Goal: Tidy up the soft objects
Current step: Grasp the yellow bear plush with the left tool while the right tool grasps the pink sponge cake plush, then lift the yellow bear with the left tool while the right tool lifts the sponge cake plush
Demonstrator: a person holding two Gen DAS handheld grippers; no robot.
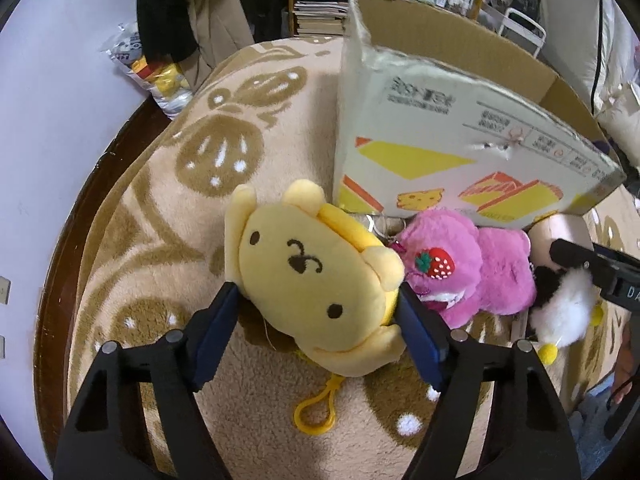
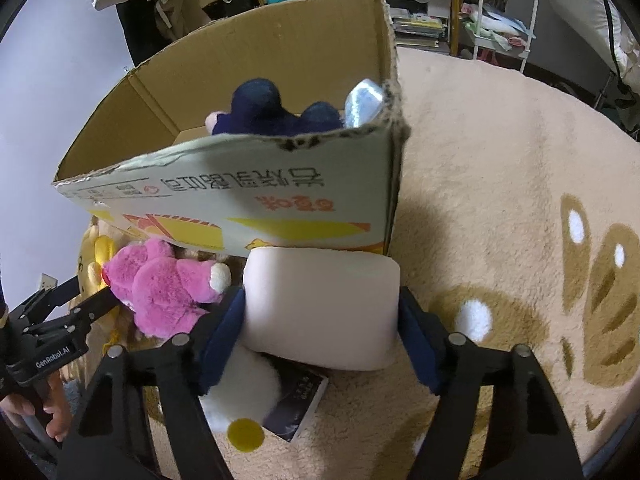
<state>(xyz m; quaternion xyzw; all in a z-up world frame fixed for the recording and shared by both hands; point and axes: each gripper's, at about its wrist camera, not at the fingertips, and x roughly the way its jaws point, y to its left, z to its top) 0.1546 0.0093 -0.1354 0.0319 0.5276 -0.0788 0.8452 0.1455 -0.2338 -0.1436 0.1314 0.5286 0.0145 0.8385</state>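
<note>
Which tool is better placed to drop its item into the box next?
Right. The right tool clamps the pale cushion directly against the cardboard box front wall. The left tool grips the yellow plush further from it.

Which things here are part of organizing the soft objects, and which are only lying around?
Part of the job:
yellow plush
pink plush
pale cushion
cardboard box

Lying around:
patterned blanket
bookshelf
white cart

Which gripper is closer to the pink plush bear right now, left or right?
Too close to call. The left gripper straddles the yellow plush, which touches the pink bear; the right gripper straddles the cream cushion beside it.
</note>
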